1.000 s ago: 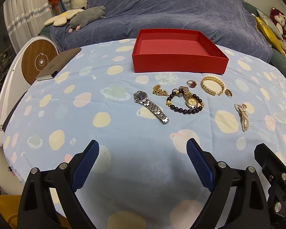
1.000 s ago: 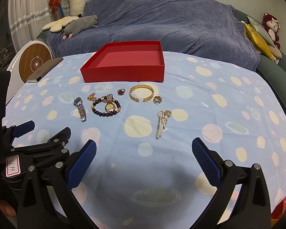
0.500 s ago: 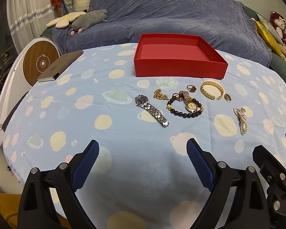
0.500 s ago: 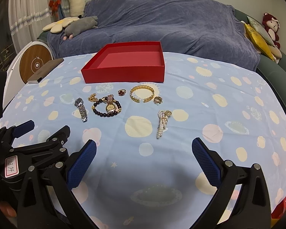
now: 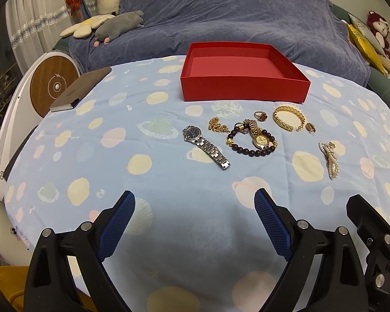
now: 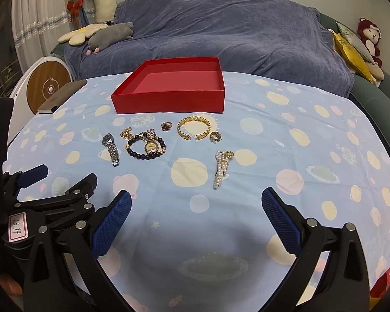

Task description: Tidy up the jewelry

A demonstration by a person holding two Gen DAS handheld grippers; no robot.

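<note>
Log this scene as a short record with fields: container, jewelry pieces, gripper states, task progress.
container: red box, open, nothing visible inside, at the far side of the tablecloth
jewelry pieces: silver watch, gold chain, dark bead bracelet overlapping a gold watch, red ring, gold cuff, small gold ring, pearl strand
left gripper: open, holds nothing
right gripper: open, holds nothing
task progress: all pieces lie outside the box
</note>
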